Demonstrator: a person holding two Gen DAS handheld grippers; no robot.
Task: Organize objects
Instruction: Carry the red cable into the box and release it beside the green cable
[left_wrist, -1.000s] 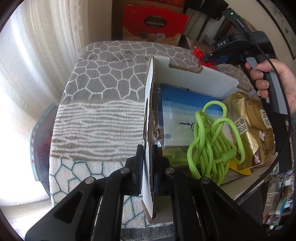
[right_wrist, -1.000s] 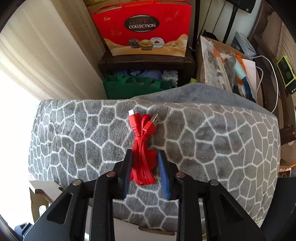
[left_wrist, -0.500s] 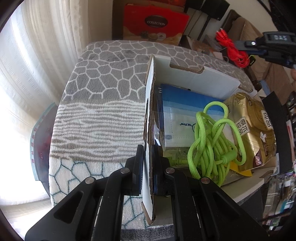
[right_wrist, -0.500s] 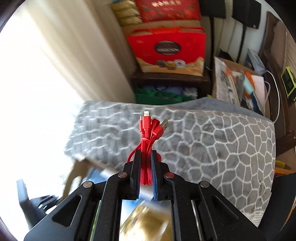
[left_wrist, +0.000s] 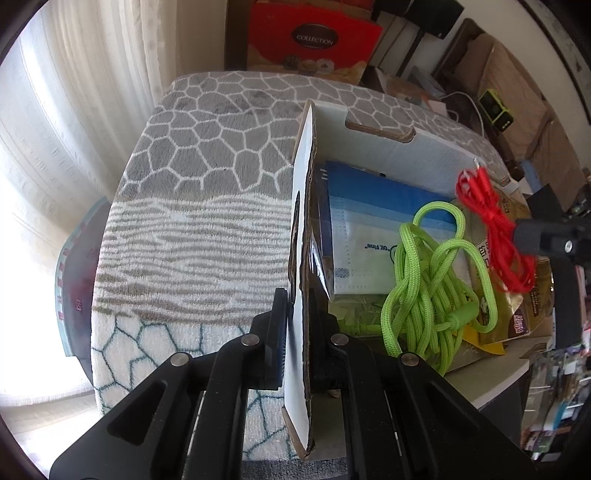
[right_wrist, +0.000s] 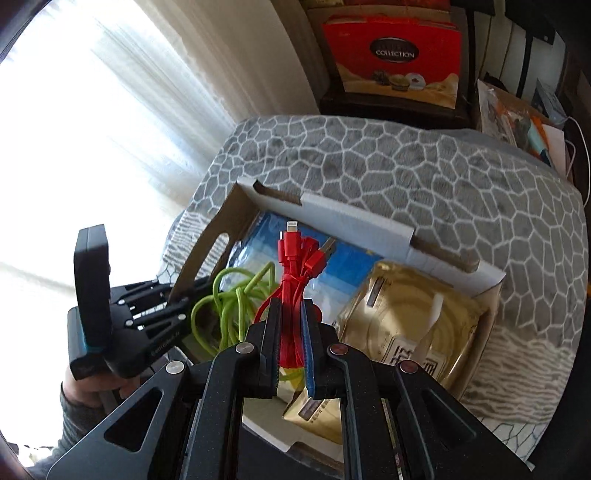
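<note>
The right hand-held gripper (right_wrist: 290, 343) pinches the red cable (right_wrist: 293, 273) above the box (right_wrist: 354, 218), whose wall the left hand-held gripper (left_wrist: 297, 332) pinches, near a red "COLLECTION" carton (right_wrist: 395, 55).

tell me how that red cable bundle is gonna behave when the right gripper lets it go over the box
The red cable bundle probably lands softly: its loops already sag below the right gripper, so it looks floppy and light. It is tied at the middle, so it should stay bunched. It may drape over the green cord in the cardboard box instead of rolling.
</note>
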